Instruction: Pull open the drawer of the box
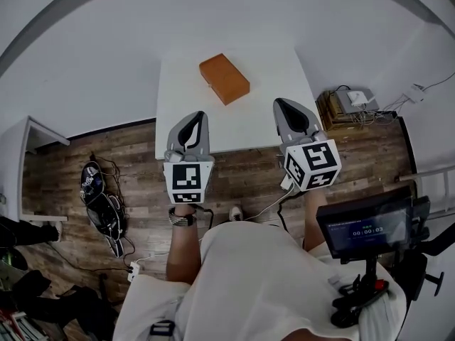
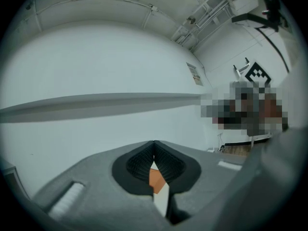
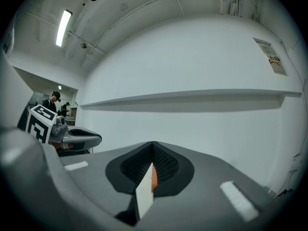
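Note:
An orange box (image 1: pixel 225 79) lies flat on a small white table (image 1: pixel 256 130), towards its far side; no drawer face can be made out from above. My left gripper (image 1: pixel 200 115) hovers over the table's near left edge, shut and empty, short of the box. My right gripper (image 1: pixel 279 104) is over the near right part, also shut with nothing in it. In the left gripper view the jaws (image 2: pixel 154 146) meet, and the orange box (image 2: pixel 157 178) shows below them. In the right gripper view the shut jaws (image 3: pixel 152 146) frame a sliver of the box (image 3: pixel 153 177) and the table edge (image 3: pixel 144 195).
Wood floor surrounds the table. Dark gear and cables (image 1: pixel 103 203) lie at the left, a white cabinet (image 1: pixel 21 155) at the far left. A wooden crate with devices (image 1: pixel 346 107) stands at the right. A screen on a stand (image 1: pixel 366 226) is at lower right.

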`<state>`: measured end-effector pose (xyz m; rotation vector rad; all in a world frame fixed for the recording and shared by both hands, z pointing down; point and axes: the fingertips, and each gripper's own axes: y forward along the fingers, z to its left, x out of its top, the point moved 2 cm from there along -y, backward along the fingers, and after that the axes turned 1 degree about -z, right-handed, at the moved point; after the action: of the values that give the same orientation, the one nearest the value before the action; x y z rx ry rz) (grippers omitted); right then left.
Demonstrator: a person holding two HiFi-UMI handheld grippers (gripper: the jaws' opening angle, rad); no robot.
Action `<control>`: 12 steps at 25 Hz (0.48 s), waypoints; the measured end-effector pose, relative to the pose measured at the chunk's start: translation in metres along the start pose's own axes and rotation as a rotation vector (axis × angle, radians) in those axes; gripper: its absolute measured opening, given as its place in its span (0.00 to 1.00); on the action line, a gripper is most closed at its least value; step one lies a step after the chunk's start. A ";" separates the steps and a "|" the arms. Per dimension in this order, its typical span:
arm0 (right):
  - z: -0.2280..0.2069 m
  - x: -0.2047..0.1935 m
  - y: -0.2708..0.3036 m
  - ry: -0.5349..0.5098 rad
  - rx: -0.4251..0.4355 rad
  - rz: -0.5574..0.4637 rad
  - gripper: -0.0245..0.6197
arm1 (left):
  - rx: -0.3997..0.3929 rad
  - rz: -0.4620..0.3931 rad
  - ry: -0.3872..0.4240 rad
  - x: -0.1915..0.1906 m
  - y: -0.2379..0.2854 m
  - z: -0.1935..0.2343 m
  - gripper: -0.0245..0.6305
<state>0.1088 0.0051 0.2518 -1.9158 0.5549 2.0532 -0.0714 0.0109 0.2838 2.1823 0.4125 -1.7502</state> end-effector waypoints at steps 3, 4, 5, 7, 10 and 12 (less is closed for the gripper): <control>0.002 -0.004 0.014 0.011 -0.007 0.007 0.04 | -0.004 0.008 0.000 -0.008 0.007 0.013 0.05; 0.003 -0.005 0.018 0.012 -0.008 0.010 0.04 | -0.004 0.011 -0.002 -0.011 0.009 0.016 0.05; 0.003 -0.007 0.020 0.011 -0.009 0.014 0.04 | -0.003 0.013 -0.003 -0.013 0.011 0.018 0.04; 0.003 -0.010 0.025 0.011 -0.012 0.022 0.04 | -0.006 0.017 -0.005 -0.016 0.015 0.022 0.04; 0.003 -0.014 0.032 0.014 -0.019 0.037 0.04 | -0.011 0.017 -0.007 -0.019 0.021 0.027 0.05; 0.004 -0.016 0.036 0.018 -0.020 0.048 0.04 | -0.016 0.023 -0.011 -0.022 0.023 0.030 0.04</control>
<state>0.0907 -0.0245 0.2714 -1.9519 0.5923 2.0808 -0.0927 -0.0229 0.3004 2.1568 0.3961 -1.7406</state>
